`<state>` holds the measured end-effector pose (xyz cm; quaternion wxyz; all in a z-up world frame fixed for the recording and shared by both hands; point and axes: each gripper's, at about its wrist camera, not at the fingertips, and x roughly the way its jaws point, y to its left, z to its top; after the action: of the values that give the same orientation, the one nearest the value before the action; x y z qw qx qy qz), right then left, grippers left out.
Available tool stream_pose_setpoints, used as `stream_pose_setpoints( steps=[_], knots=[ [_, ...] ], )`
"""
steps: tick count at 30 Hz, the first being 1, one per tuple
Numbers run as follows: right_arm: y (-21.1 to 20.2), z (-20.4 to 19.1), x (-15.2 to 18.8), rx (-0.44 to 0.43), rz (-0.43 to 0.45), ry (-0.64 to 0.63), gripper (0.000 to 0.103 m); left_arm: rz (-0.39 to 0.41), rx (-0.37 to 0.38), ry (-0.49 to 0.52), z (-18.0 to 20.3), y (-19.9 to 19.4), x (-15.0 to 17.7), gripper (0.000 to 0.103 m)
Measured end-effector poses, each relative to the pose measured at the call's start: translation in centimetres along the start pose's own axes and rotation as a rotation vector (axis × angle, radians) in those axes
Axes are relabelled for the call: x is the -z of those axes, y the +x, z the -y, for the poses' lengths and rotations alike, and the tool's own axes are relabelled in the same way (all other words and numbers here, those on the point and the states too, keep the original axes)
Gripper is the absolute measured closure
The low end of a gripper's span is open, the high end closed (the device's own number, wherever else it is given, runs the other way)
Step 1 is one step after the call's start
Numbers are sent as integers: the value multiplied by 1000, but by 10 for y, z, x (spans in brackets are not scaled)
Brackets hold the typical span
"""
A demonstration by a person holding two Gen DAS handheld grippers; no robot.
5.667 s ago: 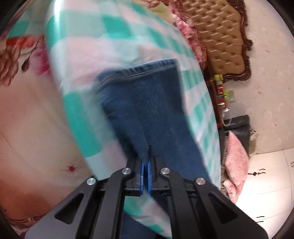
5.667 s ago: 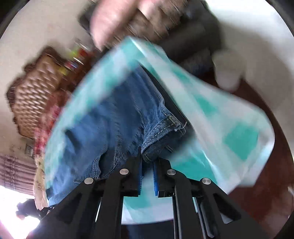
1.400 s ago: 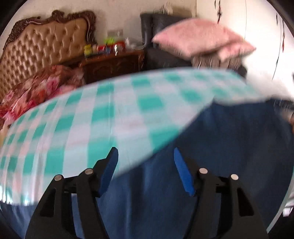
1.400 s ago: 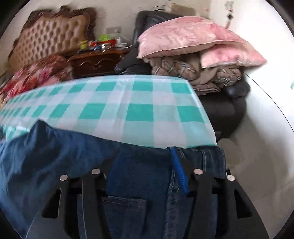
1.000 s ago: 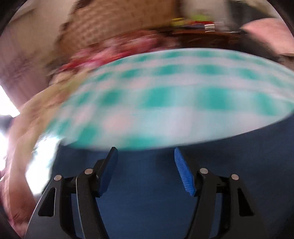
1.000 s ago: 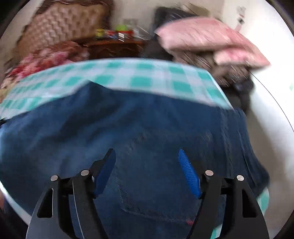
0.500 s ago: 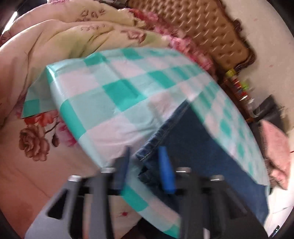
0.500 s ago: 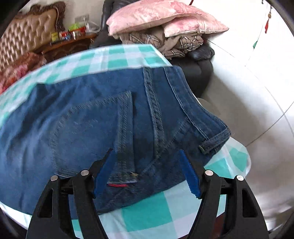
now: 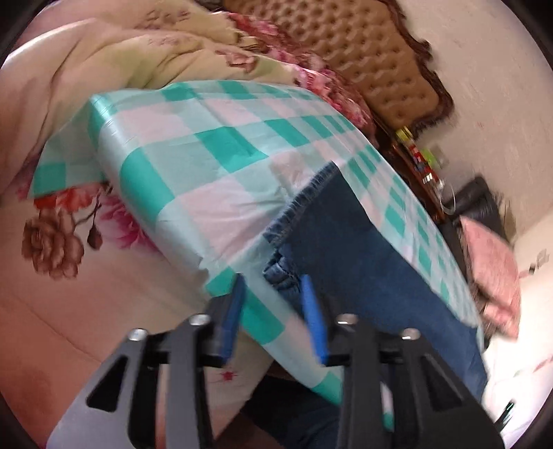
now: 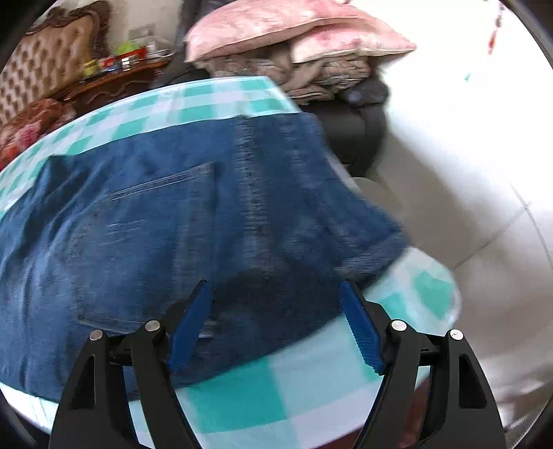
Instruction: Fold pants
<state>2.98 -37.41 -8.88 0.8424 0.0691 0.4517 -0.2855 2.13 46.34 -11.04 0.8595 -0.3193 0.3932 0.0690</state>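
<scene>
Blue jeans [image 9: 345,235] lie flat on a table under a teal-and-white checked cloth [image 9: 207,155]. In the left wrist view the leg hem [image 9: 297,203] bunches near the table's edge. My left gripper [image 9: 272,281] hovers just in front of that bunched hem, its jaws narrow and opening, and the pads [image 9: 312,317] are not pressing on the denim. In the right wrist view the seat and back pocket of the jeans [image 10: 172,224] fill the middle. Over the waist end my right gripper [image 10: 274,286] has its jaws wide and still opening, with nothing gripped.
A bed with a floral quilt [image 9: 69,241] and a tufted headboard [image 9: 380,58] lies beside the table. A wooden nightstand [image 10: 114,79] holds small items. Pink pillows [image 10: 276,27] are piled on a dark chair [image 10: 352,131]. White floor [image 10: 466,138] is at the right.
My left gripper swung along the jeans to the leg hem, rolling as it went, and its jaws went from wide to narrow. My right gripper shifted over the waist end, jaws slightly wider.
</scene>
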Motion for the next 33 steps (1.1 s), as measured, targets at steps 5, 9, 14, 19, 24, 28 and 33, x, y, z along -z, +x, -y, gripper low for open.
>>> stream_pose_setpoints(
  steps=[5,9,14,19,24,28,33],
  knots=[
    [12,24,5,28,-39,19,30,-11,-45,90,11,14,-3,80],
    [16,25,8,16,-31,11,30,-18,-93,173,20,19,-5,79],
    [19,28,9,7,-31,10,27,-7,-166,270,31,20,1,77],
    [20,26,6,12,-39,-9,27,-28,-166,316,36,20,-2,89],
    [20,23,5,25,-49,-17,27,-32,-200,391,43,19,-12,90],
    [21,24,6,24,-48,-11,27,-33,-150,312,28,18,-9,82],
    [24,29,1,-2,-66,12,26,9,-18,111,10,4,-27,73]
  ],
)
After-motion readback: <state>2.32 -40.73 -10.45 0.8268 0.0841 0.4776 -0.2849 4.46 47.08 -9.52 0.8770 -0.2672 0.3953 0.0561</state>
